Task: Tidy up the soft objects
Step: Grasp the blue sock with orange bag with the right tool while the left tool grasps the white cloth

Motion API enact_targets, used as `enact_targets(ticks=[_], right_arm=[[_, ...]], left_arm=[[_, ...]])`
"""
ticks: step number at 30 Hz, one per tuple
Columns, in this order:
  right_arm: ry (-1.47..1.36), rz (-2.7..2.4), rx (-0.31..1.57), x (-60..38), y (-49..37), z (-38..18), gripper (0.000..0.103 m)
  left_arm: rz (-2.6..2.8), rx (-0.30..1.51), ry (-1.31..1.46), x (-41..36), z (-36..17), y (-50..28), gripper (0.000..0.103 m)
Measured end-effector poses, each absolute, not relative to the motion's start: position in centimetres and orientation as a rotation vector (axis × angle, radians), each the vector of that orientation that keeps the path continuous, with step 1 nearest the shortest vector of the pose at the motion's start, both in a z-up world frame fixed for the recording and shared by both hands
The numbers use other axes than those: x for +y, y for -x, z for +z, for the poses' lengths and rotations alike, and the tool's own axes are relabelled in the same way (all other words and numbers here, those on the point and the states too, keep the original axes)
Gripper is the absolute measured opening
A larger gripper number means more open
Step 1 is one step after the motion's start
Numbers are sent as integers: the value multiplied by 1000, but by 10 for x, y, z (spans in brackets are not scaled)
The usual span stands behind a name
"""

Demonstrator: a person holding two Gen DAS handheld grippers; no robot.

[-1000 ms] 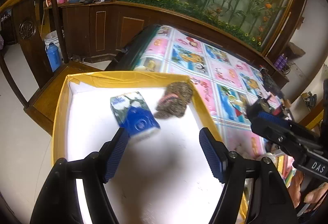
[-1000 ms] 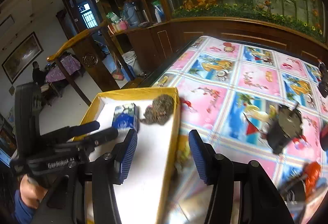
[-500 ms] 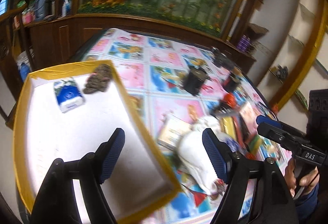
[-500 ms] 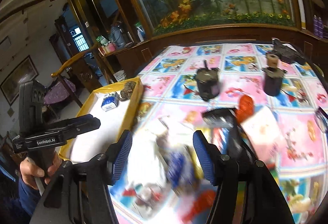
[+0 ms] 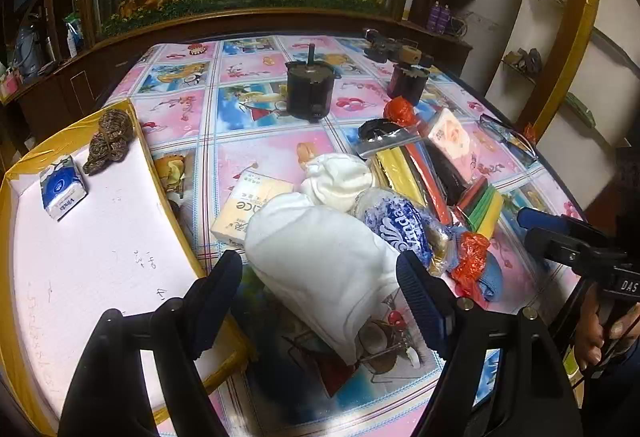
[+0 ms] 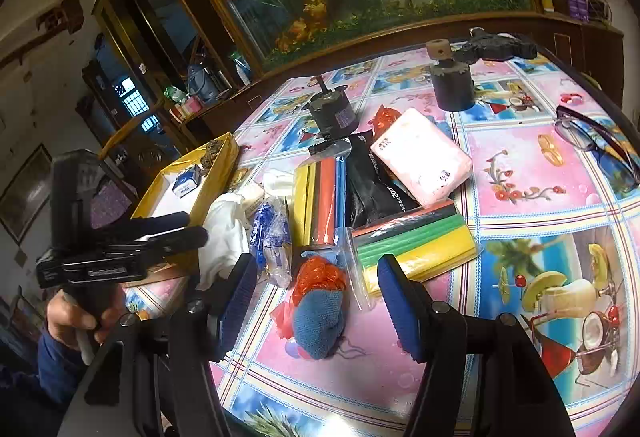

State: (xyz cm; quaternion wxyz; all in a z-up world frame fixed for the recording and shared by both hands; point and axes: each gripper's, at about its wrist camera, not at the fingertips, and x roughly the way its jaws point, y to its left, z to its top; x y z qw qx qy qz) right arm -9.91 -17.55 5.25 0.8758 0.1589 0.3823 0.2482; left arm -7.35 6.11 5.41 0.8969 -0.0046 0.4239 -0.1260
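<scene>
A yellow-rimmed white box (image 5: 168, 197) at the left holds a blue tissue pack (image 5: 63, 192) and a brown scrubber (image 5: 109, 141). My left gripper (image 5: 320, 297) is open, with a white cloth (image 5: 324, 261) lying between its fingers. A second white cloth (image 5: 338, 179), a blue-printed plastic pack (image 5: 400, 225) and a pink tissue pack (image 6: 420, 155) lie in the pile. My right gripper (image 6: 316, 301) is open just above a blue sock (image 6: 320, 317) with an orange net (image 6: 320, 275) on it.
Two dark motors (image 5: 309, 89) (image 6: 454, 85) stand further back. Coloured strip packs (image 6: 412, 245) (image 6: 318, 205), a black pouch (image 6: 372, 189), a yellow soap box (image 5: 244, 209) and glasses (image 6: 596, 141) lie on the patterned tablecloth (image 6: 540, 197). Wooden cabinets ring the table.
Both grippers have swung right, away from the box and over the pile. The left now brackets the white cloth; the right hangs over the blue sock.
</scene>
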Motion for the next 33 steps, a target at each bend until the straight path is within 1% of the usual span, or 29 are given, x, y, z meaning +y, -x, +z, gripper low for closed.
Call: enact_targets(ticks=[4,5,6,7,8,9,11,17,23,24,26,33], right_arm=[[-325,514,796,-175,101,53,67],[-322,515,797,-175,100,53,67],[-318,512,797,-175,100,53,67],[-314,510,797,-175,100,53,67],[-308,509,799,-175,100,53,67],[-305,509,801,-174,100,53,67],[-297,512,814,-173,100,51,67],[-228,527,886,-152,96,41,67],[-156,500,972,-130,83,26,66],[-144,498,981,-127,82,24,63],[-116,486,993,-123,83,22,34],[-120,503,963,-130,92,32,34]], left_arm=[[-246,931,-17,52,40,54,79],[-237,938,-18,50,37,51,77],[-225,935,-13,49,35,49,64],[-210,939,-15,49,34,48,54],[-203,937,-21,49,34,49,38],[-213,933,-10,51,35,51,29],[-224,922,24,55,38,55,20],[-253,826,95,69,63,79,19],[-295,829,126,67,62,88,19],[-300,831,128,65,60,88,19],[-311,838,129,62,57,90,19],[-321,836,145,64,57,92,19]])
